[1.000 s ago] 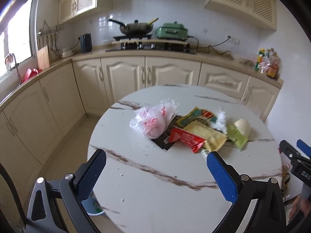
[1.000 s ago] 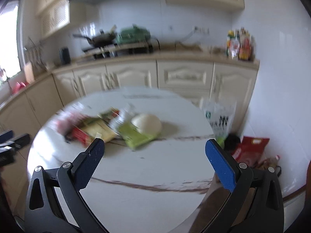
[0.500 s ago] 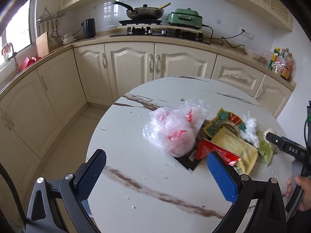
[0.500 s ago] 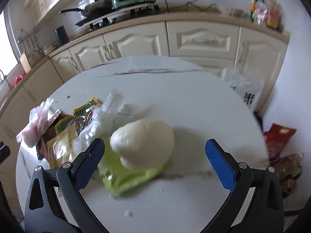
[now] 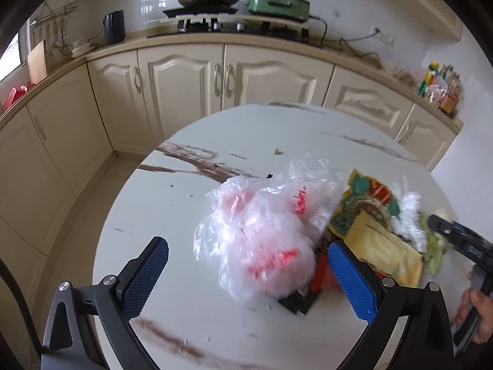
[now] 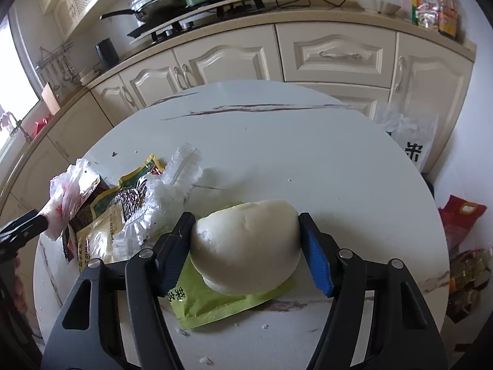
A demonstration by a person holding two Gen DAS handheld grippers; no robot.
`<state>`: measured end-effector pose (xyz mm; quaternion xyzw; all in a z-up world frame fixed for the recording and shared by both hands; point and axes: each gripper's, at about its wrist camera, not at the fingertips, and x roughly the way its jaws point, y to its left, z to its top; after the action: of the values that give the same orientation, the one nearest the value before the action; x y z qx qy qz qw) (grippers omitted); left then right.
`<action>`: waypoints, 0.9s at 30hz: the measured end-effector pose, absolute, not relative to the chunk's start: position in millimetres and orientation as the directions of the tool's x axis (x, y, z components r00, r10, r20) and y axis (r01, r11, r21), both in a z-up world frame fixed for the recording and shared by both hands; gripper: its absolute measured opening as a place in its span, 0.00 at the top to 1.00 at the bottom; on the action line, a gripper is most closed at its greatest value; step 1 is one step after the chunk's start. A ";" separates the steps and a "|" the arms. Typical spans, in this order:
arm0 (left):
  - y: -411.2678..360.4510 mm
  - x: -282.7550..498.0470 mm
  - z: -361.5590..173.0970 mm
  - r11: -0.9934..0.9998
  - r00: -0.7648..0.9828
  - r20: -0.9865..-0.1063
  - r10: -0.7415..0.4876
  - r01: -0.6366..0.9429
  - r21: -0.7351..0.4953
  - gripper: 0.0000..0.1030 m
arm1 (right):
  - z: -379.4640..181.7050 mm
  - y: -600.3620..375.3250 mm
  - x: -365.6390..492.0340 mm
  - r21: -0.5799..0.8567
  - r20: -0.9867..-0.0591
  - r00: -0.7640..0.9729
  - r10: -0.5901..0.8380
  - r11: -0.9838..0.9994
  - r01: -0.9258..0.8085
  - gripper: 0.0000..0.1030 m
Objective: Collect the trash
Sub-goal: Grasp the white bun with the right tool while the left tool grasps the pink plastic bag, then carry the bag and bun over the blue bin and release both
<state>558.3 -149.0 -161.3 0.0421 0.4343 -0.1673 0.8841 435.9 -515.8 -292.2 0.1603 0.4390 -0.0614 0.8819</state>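
Observation:
Trash lies in a heap on the round marble table [image 5: 246,141]. A crumpled clear plastic bag with red print [image 5: 262,240] sits just ahead of my left gripper [image 5: 246,274], partly between its open blue fingers, which do not touch it. Beside it are a yellow wrapper [image 5: 382,246], a red wrapper [image 5: 323,274] and a green-and-yellow packet [image 5: 366,197]. My right gripper [image 6: 243,225] is closing its jaws on a white bun [image 6: 246,243]; both pads touch its sides. The bun rests on a lime green packet [image 6: 222,305].
Clear crinkled plastic [image 6: 172,191] lies left of the bun. Beyond the table's right edge [image 6: 425,203], a white bag [image 6: 409,135] and red bags [image 6: 462,225] stand on the floor. Cream cabinets [image 5: 185,71] and a stove line the back wall.
Both grippers dropped toward the table and came closer to the heap. The right jaws went from wide apart to against the bun. The left gripper neared the plastic bag.

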 end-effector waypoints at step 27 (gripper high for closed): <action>-59.8 487.6 -111.3 0.907 0.649 -0.649 -0.396 0.389 -0.164 0.48 | -199.5 -432.2 373.1 0.182 -0.681 0.732 0.010 0.971 0.155 0.38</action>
<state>487.6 -59.8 -111.3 -0.0052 0.3586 -0.2161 0.9081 373.1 -432.2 -199.5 0.1140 0.3637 -0.0393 0.9237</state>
